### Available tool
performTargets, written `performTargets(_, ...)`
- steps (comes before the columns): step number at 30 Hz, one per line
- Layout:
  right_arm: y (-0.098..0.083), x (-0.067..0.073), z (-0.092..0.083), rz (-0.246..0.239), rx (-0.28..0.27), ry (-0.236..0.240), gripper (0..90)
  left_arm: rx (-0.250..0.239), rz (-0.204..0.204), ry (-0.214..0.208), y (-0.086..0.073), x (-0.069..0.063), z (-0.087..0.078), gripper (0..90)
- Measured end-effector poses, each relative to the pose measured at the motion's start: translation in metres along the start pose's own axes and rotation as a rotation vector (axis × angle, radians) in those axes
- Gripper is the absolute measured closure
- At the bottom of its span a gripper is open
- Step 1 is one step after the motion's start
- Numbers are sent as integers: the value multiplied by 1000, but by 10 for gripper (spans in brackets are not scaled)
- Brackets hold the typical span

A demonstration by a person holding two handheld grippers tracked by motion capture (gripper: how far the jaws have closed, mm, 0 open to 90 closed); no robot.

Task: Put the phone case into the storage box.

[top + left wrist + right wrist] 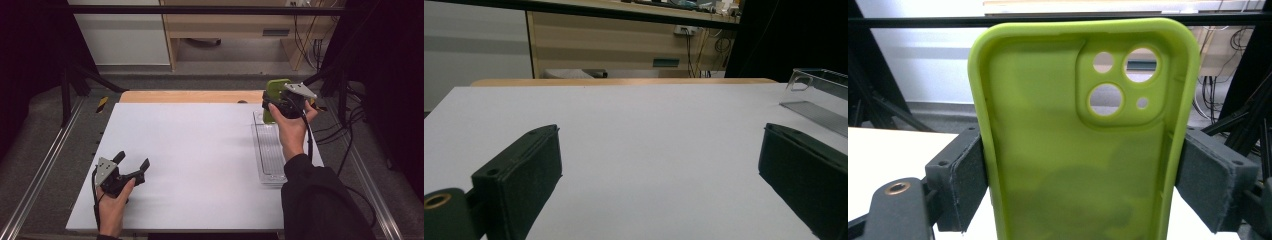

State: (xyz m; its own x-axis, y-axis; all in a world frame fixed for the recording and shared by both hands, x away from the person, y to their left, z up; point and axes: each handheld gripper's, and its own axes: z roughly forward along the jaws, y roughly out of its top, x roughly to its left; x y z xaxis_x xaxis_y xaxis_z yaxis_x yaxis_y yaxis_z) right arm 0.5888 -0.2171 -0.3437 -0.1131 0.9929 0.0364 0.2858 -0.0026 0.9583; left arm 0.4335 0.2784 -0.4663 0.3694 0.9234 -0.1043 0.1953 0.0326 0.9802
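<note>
**Case gripped, placement pending**

Right gripper clamped on green phone case, pads pressing both long edges, case upright, inner side facing camera. Held in air over far end of clear tray at right side of table. Left gripper resting low near front-left, jaws wide apart, nothing between. Pickup done; probably left: lowering case into tray, releasing.

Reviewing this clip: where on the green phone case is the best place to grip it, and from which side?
Across its two long edges, low down, coming at the open inner face, as the right gripper does now. The phone case is flat with straight parallel sides, so the pads sit flush there. The camera cutouts near the top probably leave that end weaker.
</note>
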Motion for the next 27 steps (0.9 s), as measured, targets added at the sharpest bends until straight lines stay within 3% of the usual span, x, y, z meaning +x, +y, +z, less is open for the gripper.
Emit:
performTargets(10, -8, -7, 22, 65, 3, -38, 164, -2, 0, 1, 0, 1, 1, 37)
performTargets(27, -21, 6, 45, 19, -2, -79, 164, -2, 0, -11, 0, 0, 2, 40)
